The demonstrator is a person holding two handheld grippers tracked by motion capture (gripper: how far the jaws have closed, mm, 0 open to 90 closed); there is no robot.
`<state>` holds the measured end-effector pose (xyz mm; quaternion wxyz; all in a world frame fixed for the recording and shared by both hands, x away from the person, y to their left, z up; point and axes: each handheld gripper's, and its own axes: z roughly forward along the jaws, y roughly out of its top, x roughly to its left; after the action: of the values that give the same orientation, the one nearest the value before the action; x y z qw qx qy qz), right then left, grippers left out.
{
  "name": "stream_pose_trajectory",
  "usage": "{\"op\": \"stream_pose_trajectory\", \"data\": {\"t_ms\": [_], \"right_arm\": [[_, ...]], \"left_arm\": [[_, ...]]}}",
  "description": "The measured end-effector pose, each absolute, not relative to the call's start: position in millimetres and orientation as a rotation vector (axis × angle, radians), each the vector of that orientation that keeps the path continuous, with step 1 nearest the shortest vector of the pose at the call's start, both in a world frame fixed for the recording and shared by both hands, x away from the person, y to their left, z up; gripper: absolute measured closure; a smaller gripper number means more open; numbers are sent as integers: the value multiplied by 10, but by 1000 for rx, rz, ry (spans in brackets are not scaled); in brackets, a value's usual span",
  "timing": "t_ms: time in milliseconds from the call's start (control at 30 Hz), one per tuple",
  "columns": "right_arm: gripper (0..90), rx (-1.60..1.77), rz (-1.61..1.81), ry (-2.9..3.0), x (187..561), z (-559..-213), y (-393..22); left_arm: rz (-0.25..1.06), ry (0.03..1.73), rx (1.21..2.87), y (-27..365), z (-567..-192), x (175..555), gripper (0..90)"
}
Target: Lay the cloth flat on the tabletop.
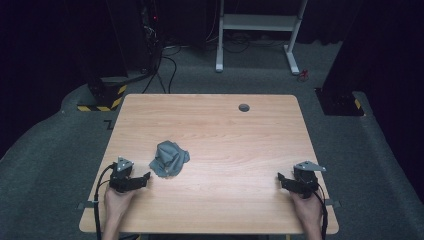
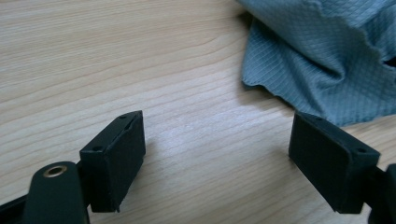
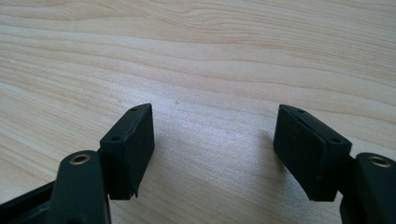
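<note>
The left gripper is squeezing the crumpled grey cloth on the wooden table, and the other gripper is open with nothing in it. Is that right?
Not quite. The left gripper isn't squeezing the grey cloth. In the left gripper view its jaws stand wide apart over bare wooden table, with the cloth lying just beyond them, untouched. The rest is right: the right gripper is open with nothing in it.

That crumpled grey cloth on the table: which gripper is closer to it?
Left. The left gripper sits just beside the grey cloth, jaws open and not touching it. The right gripper rests far across the table, jaws open over bare wood.
</note>
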<state>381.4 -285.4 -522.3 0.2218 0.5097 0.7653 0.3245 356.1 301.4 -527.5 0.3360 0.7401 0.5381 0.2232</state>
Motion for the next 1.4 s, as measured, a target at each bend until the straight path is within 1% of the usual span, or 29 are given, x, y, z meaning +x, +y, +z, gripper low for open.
{"op": "stream_pose_trajectory", "data": {"t_ms": [133,267,300,367,467,667,800,1100,1400], "right_arm": [[290,1409,897,2115,3815,-5223,-2854],[289,1408,897,2115,3815,-5223,-2855],[289,1409,897,2115,3815,-5223,-2854],[289,1409,896,2115,3814,-5223,-2854],[289,1409,897,2115,3814,-5223,-2854],[289,1409,896,2115,3814,-5223,-2854],[289,1408,896,2115,3814,-5223,-2854],[289,1408,895,2115,3814,-5223,-2854],[289,1408,896,2115,3815,-5223,-2854]], "left_arm": [[587,1398,1923,3003,-5271,3559,181],[561,1382,1899,2975,-5248,3542,164],[520,1370,1885,2957,-5240,3535,162],[504,1366,1881,2948,-5236,3536,160],[511,1355,1896,2919,-5220,3539,155],[492,1336,1867,2874,-5188,3538,154],[486,1320,1887,2799,-5178,3558,152],[488,1275,1916,2560,-5110,3686,155],[507,1310,1986,2382,-5154,3915,171]]}}
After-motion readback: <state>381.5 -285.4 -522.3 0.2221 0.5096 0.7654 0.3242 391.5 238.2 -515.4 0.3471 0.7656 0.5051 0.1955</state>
